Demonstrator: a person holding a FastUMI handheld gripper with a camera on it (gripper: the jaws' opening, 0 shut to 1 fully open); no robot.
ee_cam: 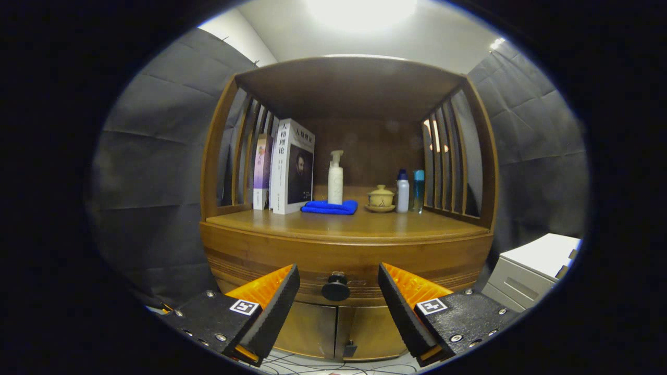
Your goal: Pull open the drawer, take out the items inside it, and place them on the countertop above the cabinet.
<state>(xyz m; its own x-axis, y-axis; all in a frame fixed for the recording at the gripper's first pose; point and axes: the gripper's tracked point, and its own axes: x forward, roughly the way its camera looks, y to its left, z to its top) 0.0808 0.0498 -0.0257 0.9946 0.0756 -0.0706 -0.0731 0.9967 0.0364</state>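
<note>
Although the drawer (pixel 344 265) was shut, flush with the front of the wooden cabinet (pixel 250 250), its dark round knob (pixel 335 287) sat dead ahead of the gripper (pixel 338 299), framed in the gap between the two fingers (pixel 276 307); the fingers were spread wide and held nothing; neither touched the knob, which lay just beyond their tips and about midway between them, a shade nearer the left finger. That was the relation the coming move seemed to turn on: the knob stood out from the drawer front toward the gripper, so its short stem ran along the same line as the fingers, and a straight push forward looked enough to bring it between them; only a small shift sideways would have been needed, if any. The pull would then have had to come straight back along that line, since the drawer front curved across the cabinet.

Whatever lay in the drawer was hidden; nothing of its contents could be told. The countertop (pixel 344 224) lay directly above the drawer, its front half bare; toward the back stood books (pixel 292 166), a folded blue cloth (pixel 329 207) with a white pump bottle (pixel 335 177) behind it, a small lidded cup (pixel 381 198) and two bottles (pixel 403 191). Below the drawer were two cupboard doors (pixel 333 328), closed.
</note>
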